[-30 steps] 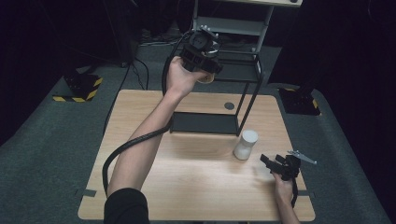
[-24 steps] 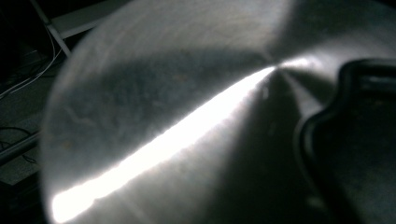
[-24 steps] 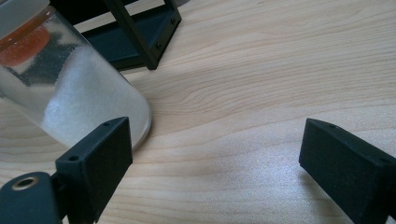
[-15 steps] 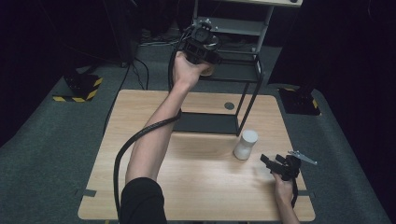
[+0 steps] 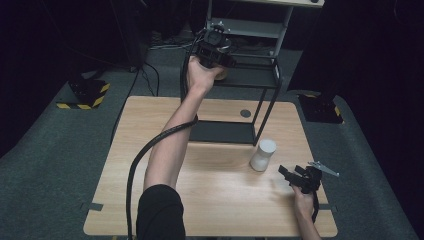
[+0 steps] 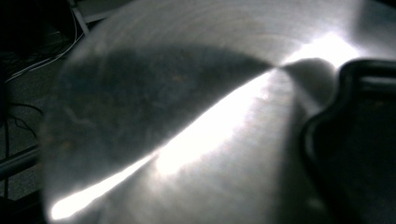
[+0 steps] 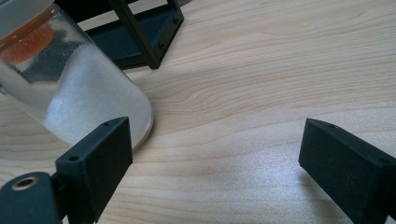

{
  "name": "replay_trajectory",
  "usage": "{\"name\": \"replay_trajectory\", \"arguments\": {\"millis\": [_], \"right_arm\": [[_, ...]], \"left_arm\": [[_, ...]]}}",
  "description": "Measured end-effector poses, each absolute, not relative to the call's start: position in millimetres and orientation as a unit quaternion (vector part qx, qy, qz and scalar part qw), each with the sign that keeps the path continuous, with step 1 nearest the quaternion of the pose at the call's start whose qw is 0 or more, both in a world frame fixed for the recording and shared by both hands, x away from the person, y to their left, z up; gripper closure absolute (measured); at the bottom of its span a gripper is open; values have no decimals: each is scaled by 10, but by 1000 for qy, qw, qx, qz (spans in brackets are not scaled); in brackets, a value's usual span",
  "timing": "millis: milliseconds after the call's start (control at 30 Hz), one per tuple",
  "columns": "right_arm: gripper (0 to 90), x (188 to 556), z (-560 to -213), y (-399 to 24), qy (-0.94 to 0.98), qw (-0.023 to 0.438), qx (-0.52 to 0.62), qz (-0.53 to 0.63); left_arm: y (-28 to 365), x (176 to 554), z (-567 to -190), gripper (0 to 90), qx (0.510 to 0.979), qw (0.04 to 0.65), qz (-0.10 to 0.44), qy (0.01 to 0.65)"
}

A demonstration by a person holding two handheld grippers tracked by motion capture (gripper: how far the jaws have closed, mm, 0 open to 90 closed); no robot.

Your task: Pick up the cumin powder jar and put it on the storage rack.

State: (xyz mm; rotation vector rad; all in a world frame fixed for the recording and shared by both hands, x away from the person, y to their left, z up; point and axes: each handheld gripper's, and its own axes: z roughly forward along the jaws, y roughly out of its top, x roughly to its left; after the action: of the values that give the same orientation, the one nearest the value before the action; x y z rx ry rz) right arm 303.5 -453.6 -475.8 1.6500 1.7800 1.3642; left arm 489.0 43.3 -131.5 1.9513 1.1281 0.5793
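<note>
- The wooden table (image 5: 150, 150) carries a black metal rack (image 5: 260, 107) along its far edge, with the rack's lower shelf lying on the tabletop and its upper shelf raised on thin black posts.
- The person's left arm (image 5: 172, 135) reaches across the table to the rack's upper shelf, with a black cable (image 5: 135, 170) trailing from the gripper down along the forearm.
- The left gripper (image 5: 214, 47) is at the near left corner of the upper shelf, above the table's far edge.
- The left gripper's jaws are closed on a round metal object (image 6: 196, 116); in the left gripper view its brushed, shiny surface sits directly in front of the camera. What kind of object it is cannot be told. In the high view a small tan-coloured part shows just beside the hand.
- A clear jar with a white lid (image 5: 263, 155) stands upright on the table, just in front of the rack's right front post; it holds white granular contents.
- The right gripper (image 5: 292, 176) rests low at the table's near right, close to the jar.
- The right gripper's jaws stand wide apart with bare tabletop between them; the jar lies beyond the left jaw, not between the pads (image 7: 98, 163).
</note>
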Motion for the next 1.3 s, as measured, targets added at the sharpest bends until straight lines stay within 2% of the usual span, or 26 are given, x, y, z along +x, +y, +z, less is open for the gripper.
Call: {"name": "replay_trajectory", "arguments": {"millis": [667,700,733,767,867,967,1300], "right_arm": [[88,3022,-4769,-4538,628,180,581,486],[88,3022,-4769,-4538,628,180,581,486],[88,3021,-4770,-4539,628,180,581,486],[88,3021,-4770,-4539,628,180,581,486],[88,3024,-4769,-4538,628,180,581,486],[88,3026,-4766,-4539,628,178,582,485],[88,3031,-4763,-4537,627,178,585,483]], "left_arm": [[406,4929,-1407,309,769,404,224,442],[402,4926,-1406,278,768,405,223,443],[382,4920,-1394,206,769,401,224,445],[377,4915,-1385,206,770,399,222,445],[414,4847,-1387,114,762,408,221,451],[450,4766,-1367,64,763,405,226,450],[646,4497,-1298,26,757,426,233,438]]}}
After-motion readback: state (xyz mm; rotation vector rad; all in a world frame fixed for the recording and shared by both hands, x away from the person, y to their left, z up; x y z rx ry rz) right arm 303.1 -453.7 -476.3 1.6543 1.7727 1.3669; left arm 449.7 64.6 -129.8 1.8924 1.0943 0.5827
